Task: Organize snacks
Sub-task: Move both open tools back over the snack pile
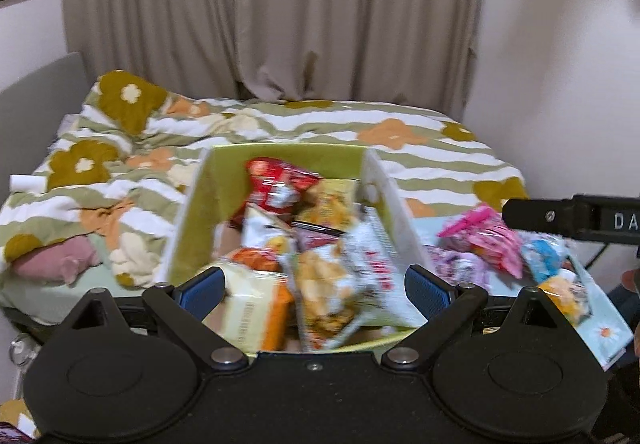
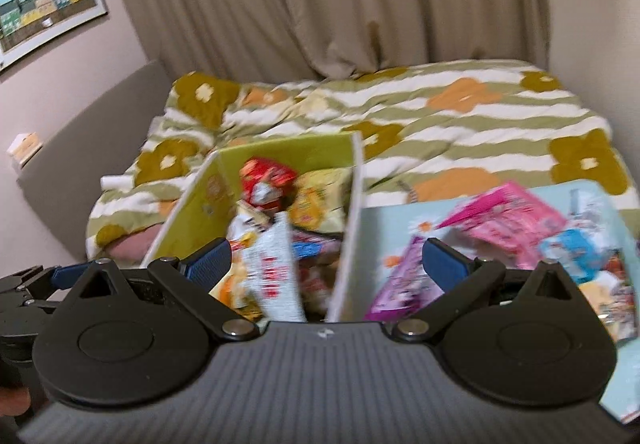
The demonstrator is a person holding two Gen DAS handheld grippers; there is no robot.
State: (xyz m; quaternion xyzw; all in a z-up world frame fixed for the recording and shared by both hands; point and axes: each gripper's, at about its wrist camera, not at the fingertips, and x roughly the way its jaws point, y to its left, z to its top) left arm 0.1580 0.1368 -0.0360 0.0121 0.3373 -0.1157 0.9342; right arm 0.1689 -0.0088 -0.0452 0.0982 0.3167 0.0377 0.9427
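Both grippers, left gripper (image 1: 314,286) and right gripper (image 2: 326,264), hang wide and empty above the boxes. Green box (image 1: 192,219) is packed with snacks (image 1: 320,244); pink packets (image 2: 508,228) fill the blue tray (image 2: 384,228) beside it. Sorting looks nearly finished. Rumpled bed (image 2: 480,123) behind.

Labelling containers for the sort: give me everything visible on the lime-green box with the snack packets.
The lime-green open-topped box looks like cardboard or stiff board: lime-green inner walls, white outer faces and edges, faint flower prints on one wall. It sits upright on the floral striped bedspread, filled with a loose heap of snack packets, a red one at the back. Its right wall stands beside a pale blue box holding pink packets; contact unclear. Neither gripper touches it.
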